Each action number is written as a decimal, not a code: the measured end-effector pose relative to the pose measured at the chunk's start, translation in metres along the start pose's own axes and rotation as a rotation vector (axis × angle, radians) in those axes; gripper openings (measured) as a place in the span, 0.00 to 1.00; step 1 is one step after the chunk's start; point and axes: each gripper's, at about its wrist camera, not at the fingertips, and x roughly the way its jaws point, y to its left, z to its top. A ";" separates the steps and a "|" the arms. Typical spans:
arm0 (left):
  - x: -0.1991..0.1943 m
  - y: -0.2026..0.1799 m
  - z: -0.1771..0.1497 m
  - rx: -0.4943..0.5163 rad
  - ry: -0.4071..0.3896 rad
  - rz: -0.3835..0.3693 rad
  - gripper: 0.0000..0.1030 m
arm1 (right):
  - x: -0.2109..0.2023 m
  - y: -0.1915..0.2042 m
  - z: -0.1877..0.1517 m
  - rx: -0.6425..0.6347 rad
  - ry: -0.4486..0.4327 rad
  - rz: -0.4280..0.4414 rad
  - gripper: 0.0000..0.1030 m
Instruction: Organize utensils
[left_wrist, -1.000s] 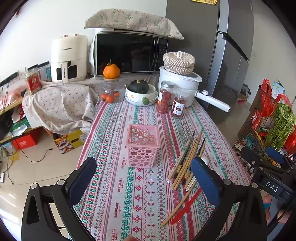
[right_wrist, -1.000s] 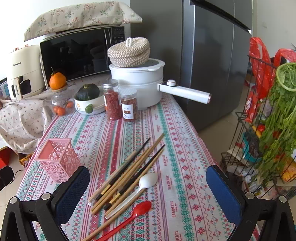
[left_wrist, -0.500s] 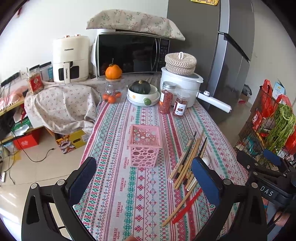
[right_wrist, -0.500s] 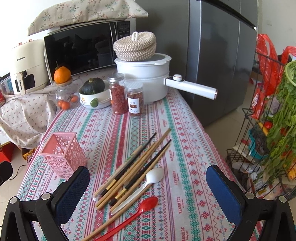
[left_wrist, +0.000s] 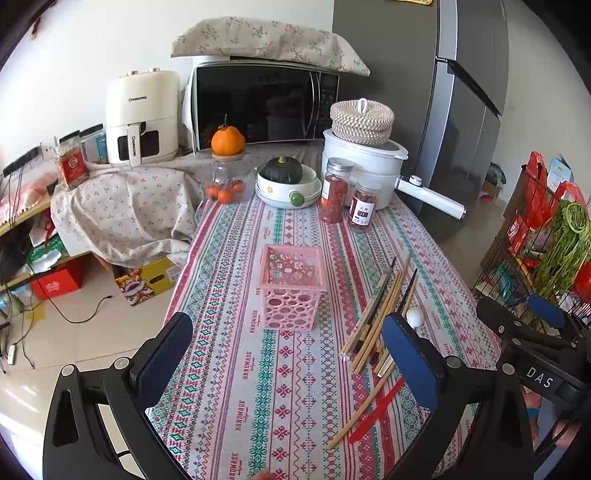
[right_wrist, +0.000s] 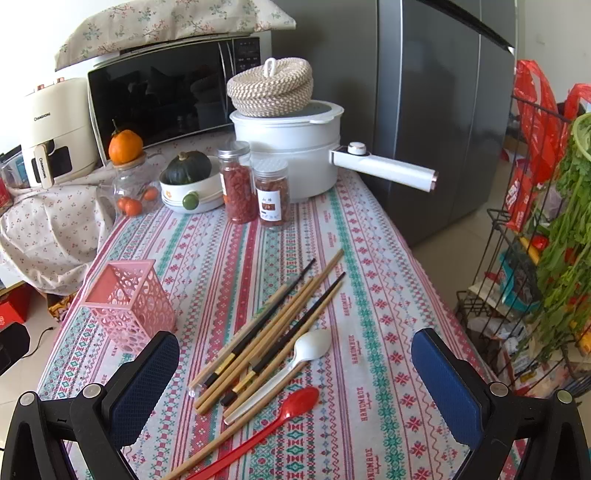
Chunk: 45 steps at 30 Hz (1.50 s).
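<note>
Pink perforated plastic basket stands empty mid-tabletop; wooden and black chopsticks, white spoon and red spoon lie loose toward the right edge. Both the left gripper and right gripper hover wide open, empty. Likely next: right gripper descends and pinches one utensil.

**Two wrist views over one table**

Left wrist view: looking down the patterned table from its near end, toward the microwave at 12 o'clock, pink basket dead ahead, fairly near. Right wrist view: set further right, closer over the chopsticks, basket at 10 o'clock. Shared: table, basket, chopsticks, microwave, white pot.
</note>
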 end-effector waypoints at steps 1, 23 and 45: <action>0.000 0.000 0.000 0.001 0.000 0.000 1.00 | 0.000 0.000 0.000 0.000 0.001 0.001 1.00; 0.003 -0.002 -0.006 0.018 0.013 0.008 1.00 | 0.003 0.000 -0.001 0.008 0.021 0.010 1.00; 0.010 -0.021 0.011 0.088 0.047 -0.143 1.00 | 0.005 -0.006 0.003 0.020 0.033 0.006 1.00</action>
